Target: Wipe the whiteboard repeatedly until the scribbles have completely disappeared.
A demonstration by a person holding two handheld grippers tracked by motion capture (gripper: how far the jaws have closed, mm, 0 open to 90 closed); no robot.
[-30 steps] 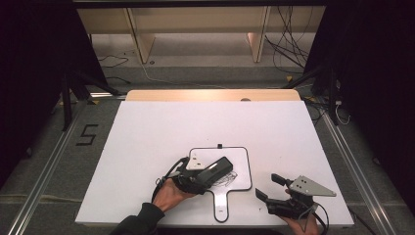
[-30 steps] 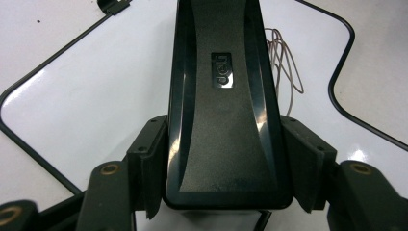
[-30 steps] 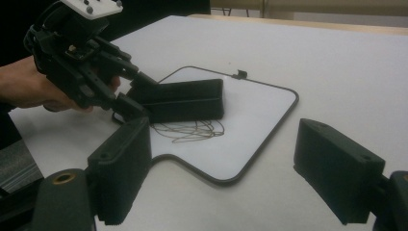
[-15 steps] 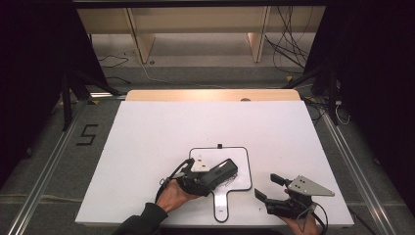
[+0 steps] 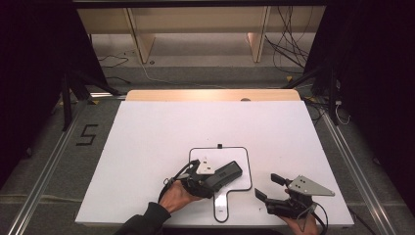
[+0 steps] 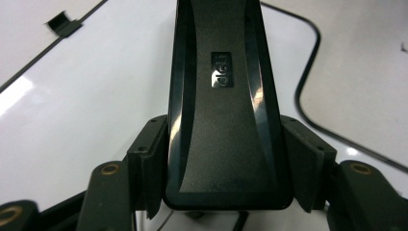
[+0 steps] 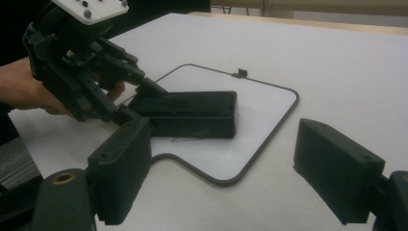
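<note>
The white table top (image 5: 147,142) is lying mostly bare: wide open room is stretching to the far edge and to the left, while the work is sitting close to the near edge. A white board with a dark rim (image 5: 247,161), rounded at the corners and narrowing into a short handle toward the near edge, is resting flat near the middle.

The left gripper (image 5: 208,178) is clamping a black box (image 5: 226,174) by its near end, both pads pressing on its long sides. The box is lying on the board, pointing right and slightly away. In the left gripper view the black box (image 6: 223,110) is running straight out between the jaws, the board's rim curving past on the right. The left hand (image 5: 176,196) is coming in low from the near edge, its dark sleeve just behind.

The right gripper (image 5: 275,187) is sitting near the table's near right corner, apart from the board, aiming left and far, with its jaws standing wide apart and holding nothing. Its own view is looking across at the box (image 7: 192,113) and the left gripper (image 7: 134,98).
</note>
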